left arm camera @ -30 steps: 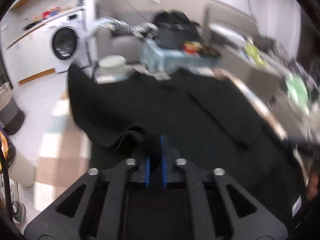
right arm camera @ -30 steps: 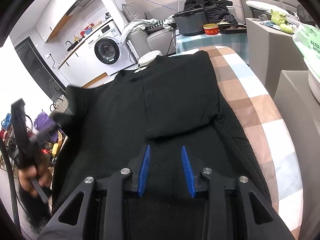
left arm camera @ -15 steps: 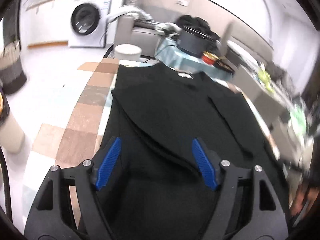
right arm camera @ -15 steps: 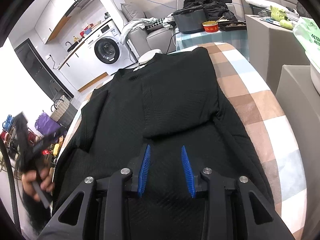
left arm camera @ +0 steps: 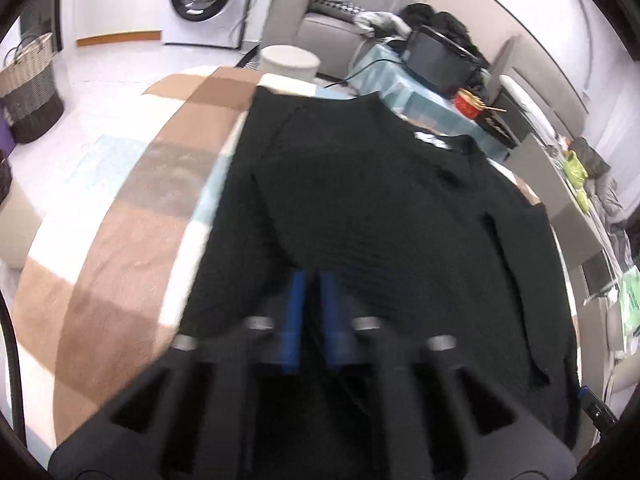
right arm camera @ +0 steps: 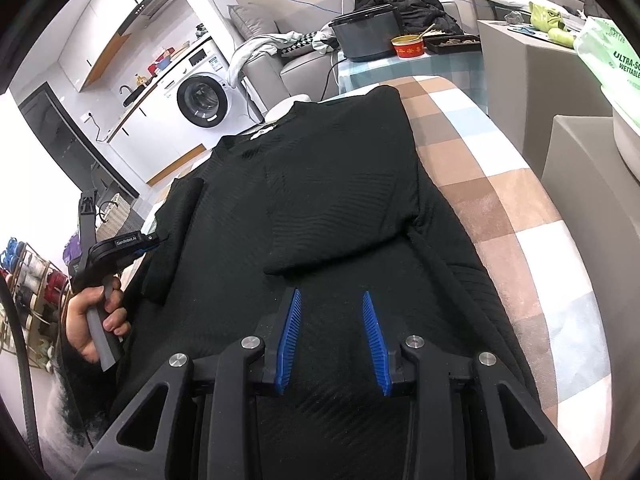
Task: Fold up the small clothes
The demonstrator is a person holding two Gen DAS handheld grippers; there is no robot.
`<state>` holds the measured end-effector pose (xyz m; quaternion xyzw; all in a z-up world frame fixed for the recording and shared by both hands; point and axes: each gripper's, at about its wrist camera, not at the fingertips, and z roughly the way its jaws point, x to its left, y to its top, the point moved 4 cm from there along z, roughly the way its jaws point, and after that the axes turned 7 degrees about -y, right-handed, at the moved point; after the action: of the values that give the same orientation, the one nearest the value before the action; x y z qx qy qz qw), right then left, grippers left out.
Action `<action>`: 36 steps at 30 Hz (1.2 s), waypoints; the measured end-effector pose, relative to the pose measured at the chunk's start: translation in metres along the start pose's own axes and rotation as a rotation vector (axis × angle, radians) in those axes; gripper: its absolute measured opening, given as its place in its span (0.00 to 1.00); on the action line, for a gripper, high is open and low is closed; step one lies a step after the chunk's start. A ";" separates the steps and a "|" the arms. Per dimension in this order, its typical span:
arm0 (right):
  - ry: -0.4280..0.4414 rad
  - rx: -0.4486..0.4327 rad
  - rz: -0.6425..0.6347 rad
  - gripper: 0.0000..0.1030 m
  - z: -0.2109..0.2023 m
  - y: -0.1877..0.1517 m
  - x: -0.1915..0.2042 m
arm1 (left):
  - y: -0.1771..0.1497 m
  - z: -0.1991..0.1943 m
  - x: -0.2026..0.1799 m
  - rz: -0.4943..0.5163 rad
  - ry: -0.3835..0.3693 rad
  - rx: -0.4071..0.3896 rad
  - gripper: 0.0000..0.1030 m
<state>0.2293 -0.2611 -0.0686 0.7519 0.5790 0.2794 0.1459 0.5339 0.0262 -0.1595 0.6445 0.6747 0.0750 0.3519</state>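
Blue pads of the left gripper (left arm camera: 313, 280) are seen pressed almost together, with only a thin gap between them; the view is blurred, and whether any cloth is pinched there cannot be told. From the right wrist view that gripper is seen at the left edge of the sweater (right arm camera: 320, 208), its tip at the folded-in left sleeve (right arm camera: 176, 236), and it is gripped by a hand (right arm camera: 94, 320). The right gripper (right arm camera: 332, 300) is held partly spread over the lower part of the sweater, with nothing between its pads; contact with the cloth cannot be judged. The black ribbed sweater is laid flat along a checked blanket (right arm camera: 516, 216) in brown, white and pale blue, collar at the far end, a white label showing there. Its right sleeve (right arm camera: 340, 208) is folded across the chest, and the left sleeve is folded inward along the left edge. A washer (right arm camera: 204, 100) is seen in the background.
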 end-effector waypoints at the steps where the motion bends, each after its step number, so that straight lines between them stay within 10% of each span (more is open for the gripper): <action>1: 0.001 0.002 0.002 0.32 0.000 0.000 -0.001 | 0.003 0.001 -0.007 0.016 -0.011 -0.005 0.02; 6: -0.006 0.008 -0.002 0.32 0.001 0.000 -0.002 | 0.010 -0.006 -0.095 0.146 -0.230 -0.005 0.13; 8: -0.007 0.003 -0.005 0.32 -0.002 -0.001 -0.001 | 0.001 -0.016 -0.115 0.218 -0.258 -0.011 0.55; 10: -0.007 0.000 -0.003 0.32 -0.004 -0.002 -0.002 | -0.006 -0.028 -0.112 0.244 -0.211 -0.057 0.67; 15: -0.006 0.007 0.008 0.32 -0.002 -0.007 -0.006 | -0.033 -0.037 -0.073 0.220 -0.082 -0.026 0.67; 24: 0.003 0.025 -0.024 0.32 0.006 -0.009 0.005 | -0.069 -0.004 -0.055 0.304 0.105 0.070 0.36; 29: -0.009 0.037 -0.015 0.32 0.012 -0.008 0.000 | -0.068 0.002 -0.063 0.350 0.147 0.046 0.12; 36: -0.017 0.036 -0.011 0.32 0.014 -0.007 -0.003 | -0.055 -0.009 -0.053 0.239 0.079 0.036 0.12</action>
<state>0.2320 -0.2606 -0.0844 0.7535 0.5868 0.2616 0.1391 0.4799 -0.0280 -0.1637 0.7231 0.6075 0.1297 0.3021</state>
